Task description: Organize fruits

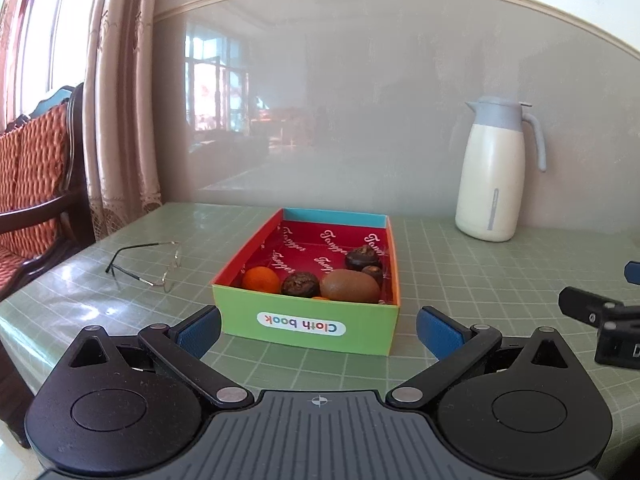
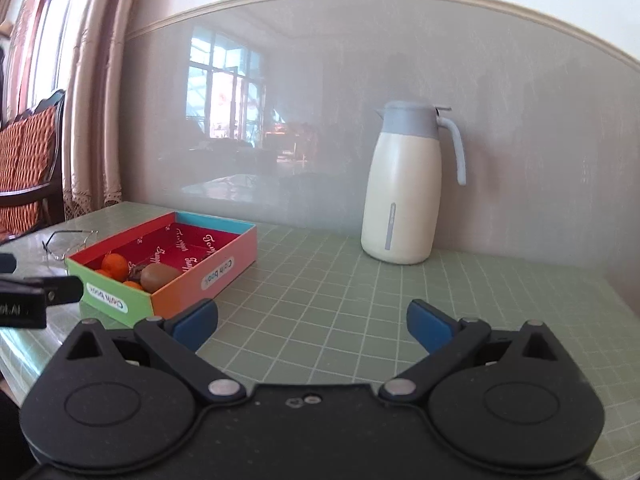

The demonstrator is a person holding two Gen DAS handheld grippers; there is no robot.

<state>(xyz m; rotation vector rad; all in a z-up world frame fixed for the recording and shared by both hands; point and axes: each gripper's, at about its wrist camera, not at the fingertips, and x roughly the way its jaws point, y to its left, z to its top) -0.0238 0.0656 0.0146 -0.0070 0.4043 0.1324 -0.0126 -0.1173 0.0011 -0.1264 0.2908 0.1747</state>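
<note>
A colourful cardboard box (image 1: 308,326) marked "Cloth book" stands on the green table. Inside lie a kiwi (image 1: 349,285), an orange (image 1: 261,280) and several dark wrinkled fruits (image 1: 300,284). My left gripper (image 1: 318,330) is open and empty, just in front of the box's green wall. In the right wrist view the box (image 2: 192,280) sits to the left with the kiwi (image 2: 159,276) and orange (image 2: 115,265) inside. My right gripper (image 2: 312,324) is open and empty over bare table, to the right of the box.
A cream and blue thermos jug (image 1: 493,172) stands at the back right by the wall; it also shows in the right wrist view (image 2: 404,188). Glasses (image 1: 148,264) lie left of the box. A chair (image 1: 36,184) stands past the table's left edge.
</note>
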